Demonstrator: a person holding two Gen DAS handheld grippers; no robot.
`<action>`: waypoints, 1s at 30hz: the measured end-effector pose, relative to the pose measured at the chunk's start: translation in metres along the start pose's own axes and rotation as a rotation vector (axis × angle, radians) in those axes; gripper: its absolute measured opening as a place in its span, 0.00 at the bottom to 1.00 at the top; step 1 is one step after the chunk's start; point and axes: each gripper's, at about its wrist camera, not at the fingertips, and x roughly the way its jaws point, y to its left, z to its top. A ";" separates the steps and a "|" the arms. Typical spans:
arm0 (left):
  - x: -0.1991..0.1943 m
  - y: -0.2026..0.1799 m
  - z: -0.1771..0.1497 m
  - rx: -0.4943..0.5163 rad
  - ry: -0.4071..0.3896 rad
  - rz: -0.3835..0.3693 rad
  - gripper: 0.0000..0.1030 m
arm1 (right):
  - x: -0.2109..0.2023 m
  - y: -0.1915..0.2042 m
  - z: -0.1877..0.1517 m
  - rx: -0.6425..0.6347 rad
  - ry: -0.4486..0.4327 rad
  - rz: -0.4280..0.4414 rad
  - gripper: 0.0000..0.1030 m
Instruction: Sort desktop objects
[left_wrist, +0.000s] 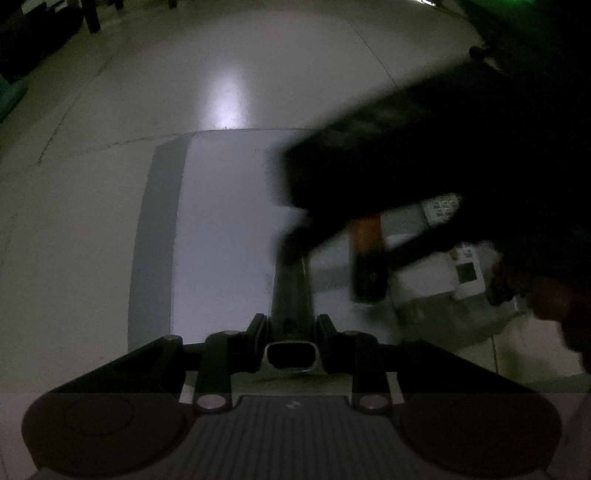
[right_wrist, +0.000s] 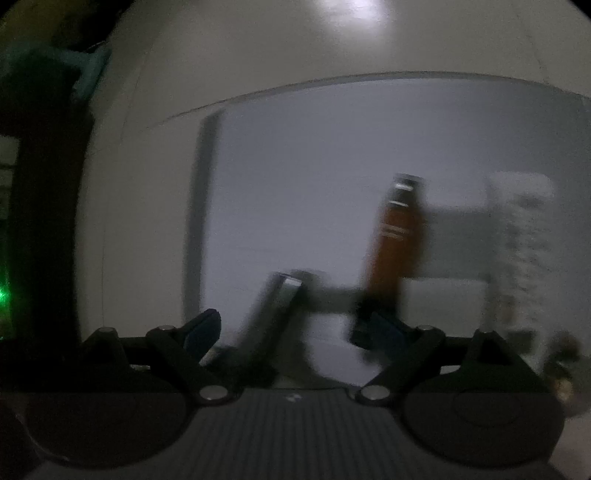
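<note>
In the left wrist view my left gripper (left_wrist: 291, 330) is shut on a flat silver bar (left_wrist: 291, 288) with a hollow end, which points away over the pale desk mat (left_wrist: 221, 221). To its right my right gripper (left_wrist: 354, 254) is a dark blur with an amber bottle (left_wrist: 365, 232) with a black end between its fingers. In the right wrist view my right gripper (right_wrist: 297, 330) is open wide, blue pads (right_wrist: 205, 328) far apart. The blurred amber bottle (right_wrist: 400, 240) stands close by the right finger, not pinched. The silver bar (right_wrist: 275, 306) slants up between the fingers.
A white box with printed labels (left_wrist: 443, 273) lies right of the bottle, also seen as a blurred white box (right_wrist: 521, 229). A grey band (left_wrist: 159, 240) edges the mat's left side. Pale floor (left_wrist: 221, 74) lies beyond, with dark furniture legs (left_wrist: 92, 14) far off.
</note>
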 end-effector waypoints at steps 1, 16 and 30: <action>0.000 0.000 -0.001 -0.001 0.001 -0.003 0.23 | 0.003 0.009 0.001 -0.025 -0.005 0.003 0.88; -0.011 0.011 -0.014 -0.041 -0.015 -0.063 0.23 | 0.047 0.014 -0.008 0.033 0.044 -0.112 0.44; -0.096 -0.007 -0.026 0.004 -0.108 -0.067 0.24 | -0.045 0.030 -0.041 0.012 -0.078 0.008 0.41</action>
